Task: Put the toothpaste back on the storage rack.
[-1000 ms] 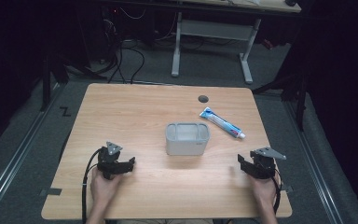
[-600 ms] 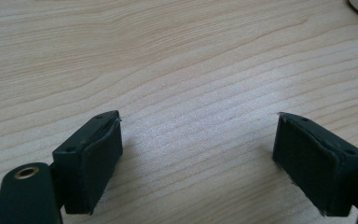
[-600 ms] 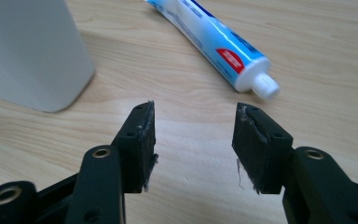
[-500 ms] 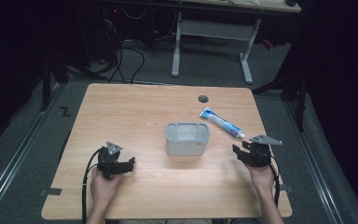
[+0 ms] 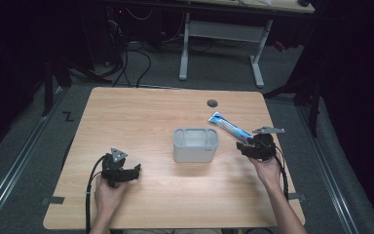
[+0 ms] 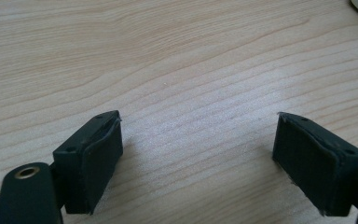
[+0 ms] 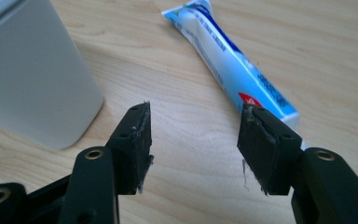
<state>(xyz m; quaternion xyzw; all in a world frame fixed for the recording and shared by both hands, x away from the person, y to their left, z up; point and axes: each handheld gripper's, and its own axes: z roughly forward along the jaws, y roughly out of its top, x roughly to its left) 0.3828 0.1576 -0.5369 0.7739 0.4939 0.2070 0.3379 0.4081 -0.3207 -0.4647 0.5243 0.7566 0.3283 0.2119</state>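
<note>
Right gripper closing in on the toothpaste tube, left gripper idle.

The surface carries a grey bin at centre; the toothpaste tube lies just ahead-right of the right gripper, long axis running away. Its fingers, just reopening, stand apart, empty. The left gripper gapes wide, empty.

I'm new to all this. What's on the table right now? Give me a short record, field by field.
Table: light wooden top
Middle: grey container, open at the top
Right of it: blue and white toothpaste tube lying flat
Right hand-held gripper: open, nothing between the jaws, which have just been opening; near the tube's end
Left hand-held gripper: open, over bare wood
</note>
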